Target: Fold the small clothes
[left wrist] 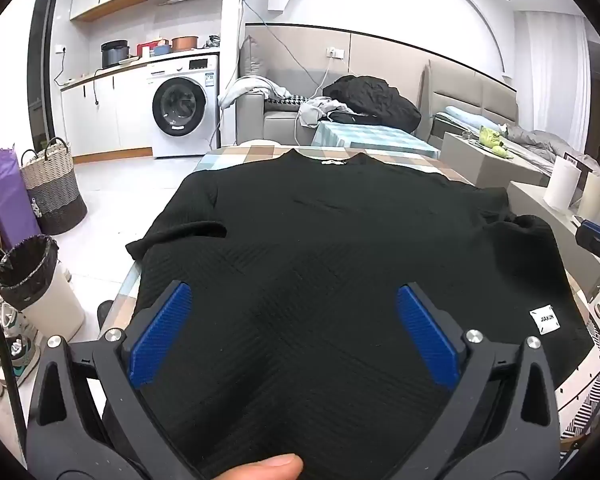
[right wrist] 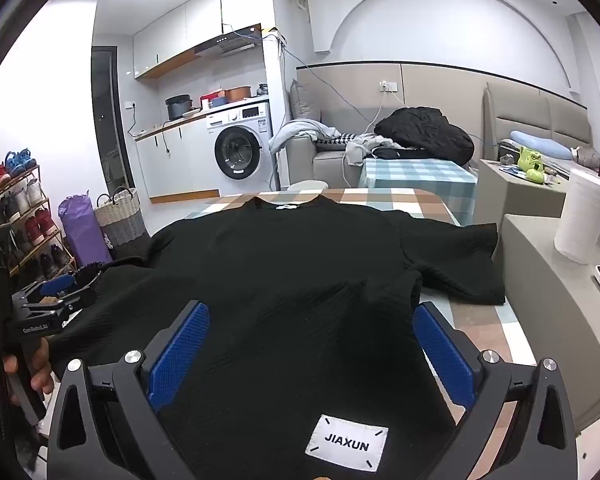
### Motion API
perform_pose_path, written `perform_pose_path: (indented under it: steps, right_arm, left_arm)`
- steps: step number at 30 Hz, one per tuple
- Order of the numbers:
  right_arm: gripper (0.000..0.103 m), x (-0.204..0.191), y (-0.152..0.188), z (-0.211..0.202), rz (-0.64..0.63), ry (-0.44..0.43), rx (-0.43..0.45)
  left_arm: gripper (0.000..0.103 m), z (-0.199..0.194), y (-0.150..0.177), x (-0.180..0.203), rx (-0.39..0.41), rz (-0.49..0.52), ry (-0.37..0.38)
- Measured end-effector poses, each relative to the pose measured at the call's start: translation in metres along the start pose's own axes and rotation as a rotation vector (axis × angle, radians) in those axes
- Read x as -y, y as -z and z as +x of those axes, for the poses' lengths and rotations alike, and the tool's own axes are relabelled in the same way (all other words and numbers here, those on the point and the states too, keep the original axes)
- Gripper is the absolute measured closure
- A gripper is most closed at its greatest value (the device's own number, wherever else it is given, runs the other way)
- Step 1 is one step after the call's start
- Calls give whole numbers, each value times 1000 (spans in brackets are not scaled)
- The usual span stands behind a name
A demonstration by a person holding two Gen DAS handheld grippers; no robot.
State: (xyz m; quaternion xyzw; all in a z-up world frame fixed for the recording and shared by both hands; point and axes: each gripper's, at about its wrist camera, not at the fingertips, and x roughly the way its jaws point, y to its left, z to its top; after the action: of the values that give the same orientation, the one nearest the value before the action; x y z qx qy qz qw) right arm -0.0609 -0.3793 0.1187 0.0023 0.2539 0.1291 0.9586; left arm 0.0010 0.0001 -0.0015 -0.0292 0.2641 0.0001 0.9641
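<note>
Checked cloth in tan, teal and white covers the bench, and a black ribbed top is spread flat across nearly all of it, neckline at the far edge and hem at the near edge. Its short sleeves are laid out to either side, the left one hanging off the bench edge. A white patch reading JIAXUN is sewn near the hem on the right side. The left gripper is held above the hem with its blue pads fully apart, nothing clasped between them. The right gripper is likewise spread to its widest over the patch, gripping nothing; whether its lower parts brush the fabric cannot be told. A thumb tip is seen at the bottom of the left view.
</note>
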Motion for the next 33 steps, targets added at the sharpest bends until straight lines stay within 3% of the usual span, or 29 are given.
perform_pose_path:
  steps: [13, 33]
  right_arm:
    - [0, -4, 2, -17, 29, -3, 24]
    - [0, 1, -1, -4, 23, -12, 5]
  left_arm:
    - [1, -4, -4, 1, -1, 3, -4]
    - [1, -4, -2, 7, 8, 6, 6]
